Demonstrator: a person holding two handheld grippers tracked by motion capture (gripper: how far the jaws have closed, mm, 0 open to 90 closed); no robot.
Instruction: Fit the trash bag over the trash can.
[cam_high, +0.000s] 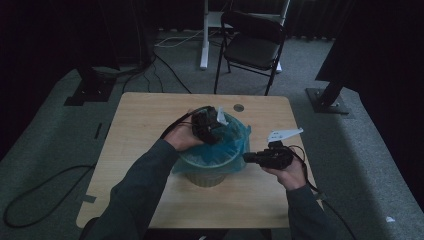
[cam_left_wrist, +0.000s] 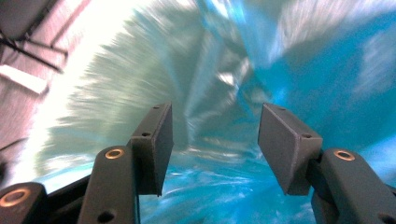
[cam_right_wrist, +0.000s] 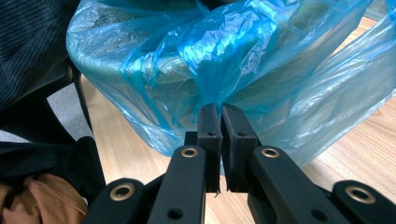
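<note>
A pale round bin (cam_high: 205, 177) lined with a thin blue plastic bag (cam_high: 235, 137) stands in the middle of the wooden table (cam_high: 140, 130). My left gripper (cam_high: 210, 131) points down into the bin's mouth from its far-left rim. In the left gripper view its jaws (cam_left_wrist: 215, 140) stand wide apart, open, with nothing between them and blurred blue bag film (cam_left_wrist: 299, 60) beyond. My right gripper (cam_high: 246, 157) reaches the bin from the right at rim height. Its jaws (cam_right_wrist: 219, 112) are nearly together, pinching a fold of the bag (cam_right_wrist: 243, 51) at their tips.
A round cable hole (cam_high: 238, 107) sits near the table's far edge. A black folding chair (cam_high: 252, 42) and a white stand stand on the carpet beyond the table. Cables (cam_high: 40, 200) trail on the floor at the left. The person's dark sleeves cross the near table.
</note>
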